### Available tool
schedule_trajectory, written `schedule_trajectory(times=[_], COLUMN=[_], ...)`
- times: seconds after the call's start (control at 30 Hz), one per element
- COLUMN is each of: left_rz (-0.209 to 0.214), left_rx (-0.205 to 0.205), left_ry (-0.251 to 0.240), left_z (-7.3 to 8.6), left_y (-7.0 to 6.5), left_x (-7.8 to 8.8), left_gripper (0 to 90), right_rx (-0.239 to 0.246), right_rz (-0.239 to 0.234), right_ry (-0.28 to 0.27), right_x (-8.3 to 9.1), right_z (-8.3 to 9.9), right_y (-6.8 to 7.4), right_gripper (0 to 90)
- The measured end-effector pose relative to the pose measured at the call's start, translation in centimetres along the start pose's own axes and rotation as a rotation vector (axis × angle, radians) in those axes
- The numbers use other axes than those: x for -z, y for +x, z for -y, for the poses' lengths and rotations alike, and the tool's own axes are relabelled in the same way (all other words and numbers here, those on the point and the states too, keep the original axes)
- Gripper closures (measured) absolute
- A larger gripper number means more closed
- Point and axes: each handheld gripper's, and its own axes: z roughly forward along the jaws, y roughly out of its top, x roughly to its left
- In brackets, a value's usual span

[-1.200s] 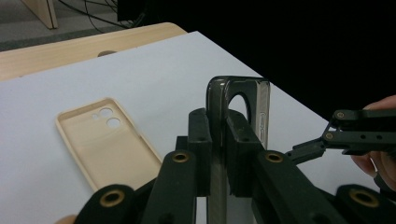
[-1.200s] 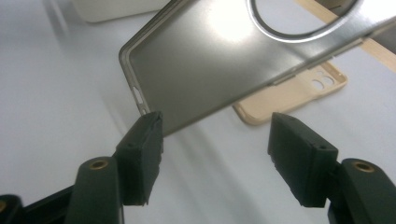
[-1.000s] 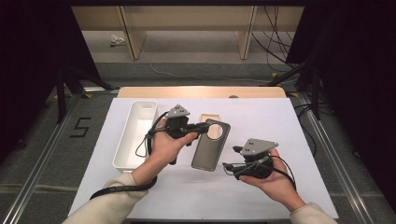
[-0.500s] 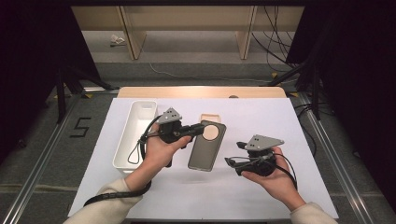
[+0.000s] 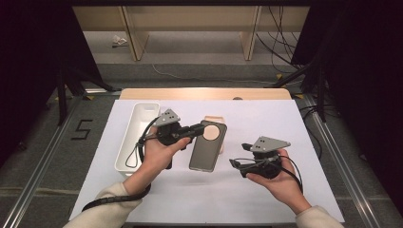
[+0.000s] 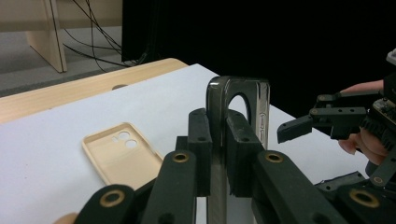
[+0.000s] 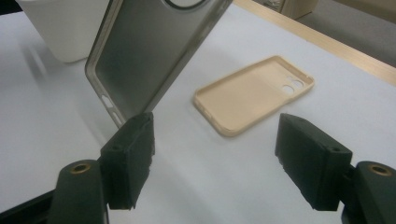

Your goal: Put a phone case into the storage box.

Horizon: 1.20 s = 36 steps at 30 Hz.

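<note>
My left gripper (image 5: 202,128) is shut on the long edge of a dark grey phone case (image 5: 206,149), near its round camera hole. In the left gripper view, the pads (image 6: 240,140) pinch the dark case (image 6: 261,107) on edge. It hangs tilted above the white sheet in the right gripper view, dark case (image 7: 149,51). A tan phone case (image 5: 215,119) lies open side up just behind it, also tan case (image 6: 123,149) and tan case (image 7: 254,93). My right gripper (image 5: 239,155) stands open to the right of the dark case, pointing at it, right gripper (image 7: 215,140) with nothing between its jaws.
A long white tray (image 5: 135,135) sits to the left of my left hand, its corner white tray (image 7: 65,28) visible beyond the dark case. A white sheet (image 5: 266,118) covers the wooden table (image 5: 204,93). Dark stands and cables flank the table.
My left hand has drifted slightly left with the dark case still in its grip. The right gripper has hardly moved.
</note>
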Motion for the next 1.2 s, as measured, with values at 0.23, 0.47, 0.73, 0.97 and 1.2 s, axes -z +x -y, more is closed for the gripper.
schedule_trajectory(times=[0.23,0.47,0.73,0.97,1.2], left_rz=[-0.017,-0.032,-0.052,-0.063,-0.078], left_rx=[0.002,0.001,0.003,0.009,0.012], left_ry=[-0.034,-0.055,-0.078,-0.098,-0.121], left_z=[-0.7,-1.3,-2.0,-2.6,-3.4], left_y=[0.8,1.5,2.3,3.1,3.8], left_x=[1.2,2.3,3.4,4.2,4.9], left_gripper=[81.8,81.8,81.8,81.8,81.8], right_rx=[-0.007,-0.017,-0.037,-0.040,-0.049], right_rz=[0.003,0.006,0.018,0.021,0.025], right_ry=[-0.004,-0.013,-0.020,-0.020,-0.024], right_x=[0.1,0.2,0.5,0.6,0.8], right_z=[0.0,0.2,0.4,0.6,0.7], right_y=[0.0,-0.2,-0.5,-0.6,-0.7], right_gripper=[29.2,28.5,27.8,26.8,26.4])
